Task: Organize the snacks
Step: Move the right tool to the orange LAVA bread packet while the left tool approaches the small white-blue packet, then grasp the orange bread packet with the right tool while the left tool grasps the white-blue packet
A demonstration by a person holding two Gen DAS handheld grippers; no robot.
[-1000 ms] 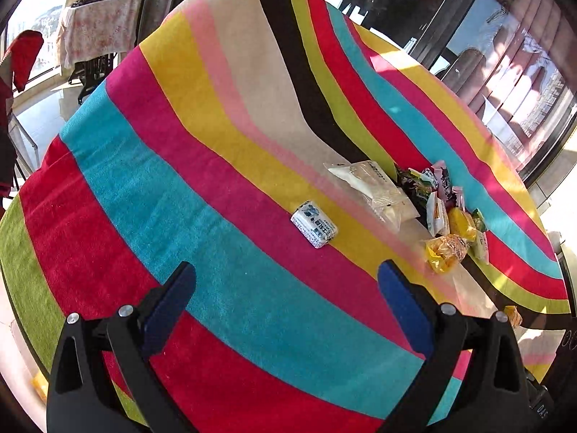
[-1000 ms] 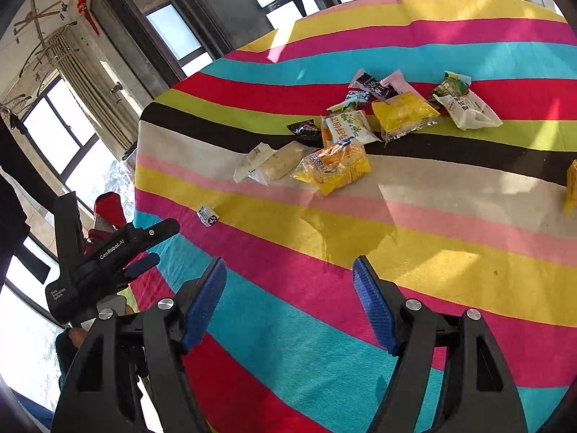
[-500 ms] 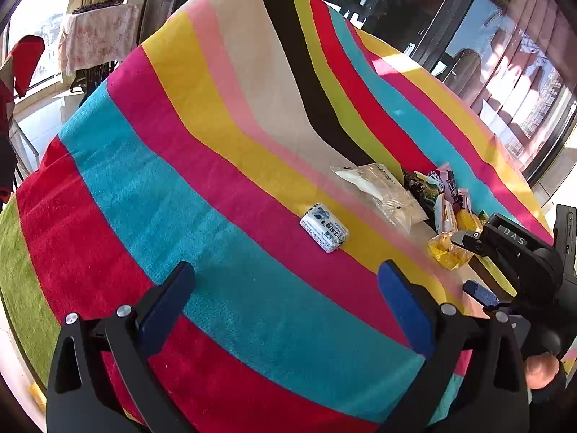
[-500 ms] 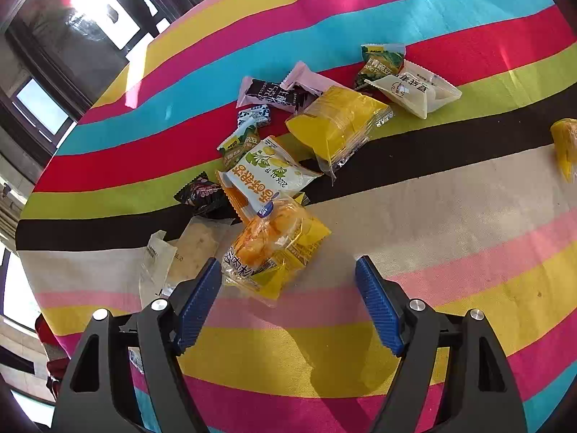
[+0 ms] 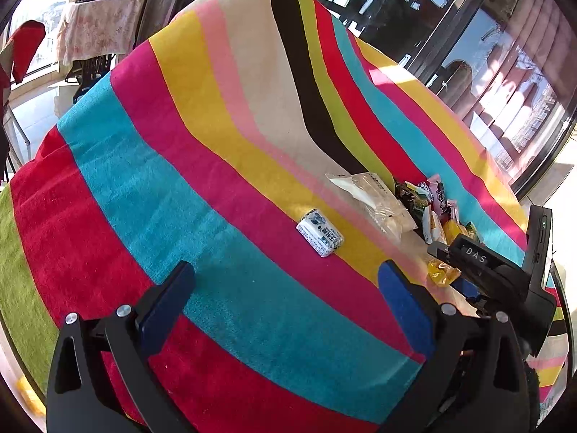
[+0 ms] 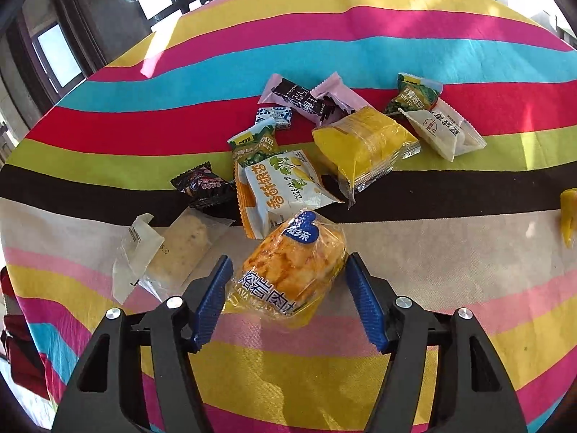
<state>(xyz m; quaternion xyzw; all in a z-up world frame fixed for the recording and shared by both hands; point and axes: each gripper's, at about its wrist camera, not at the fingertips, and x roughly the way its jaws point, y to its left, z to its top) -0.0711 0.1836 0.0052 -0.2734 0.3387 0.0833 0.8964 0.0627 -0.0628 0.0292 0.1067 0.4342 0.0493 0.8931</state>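
Note:
A pile of wrapped snacks lies on the striped tablecloth (image 6: pixel 450 245). Nearest is an orange bread packet (image 6: pixel 292 263) with a blue heart label. It sits between the blue pads of my right gripper (image 6: pixel 285 281), whose jaws are closing. The pads stand at the wrapper's sides without visibly squeezing it. In the left wrist view the right gripper (image 5: pixel 450 270) reaches down at the right, over the same yellow packet (image 5: pixel 441 274). My left gripper (image 5: pixel 285 288) hangs open above the cloth with nothing between its fingers. A small white and blue candy packet (image 5: pixel 319 232) lies just beyond it.
Around the bread lie a clear cookie bag (image 6: pixel 173 252), a white and green packet (image 6: pixel 288 187), a yellow cake pack (image 6: pixel 364 144), a black packet (image 6: pixel 203 184), a pink and black bar (image 6: pixel 306 101) and a white packet (image 6: pixel 443 130). A yellow item (image 6: pixel 568 213) sits at the right edge.
My right gripper moved in over the snack pile and came down around the orange bread packet, and its jaws narrowed. The left gripper stayed almost where it was.

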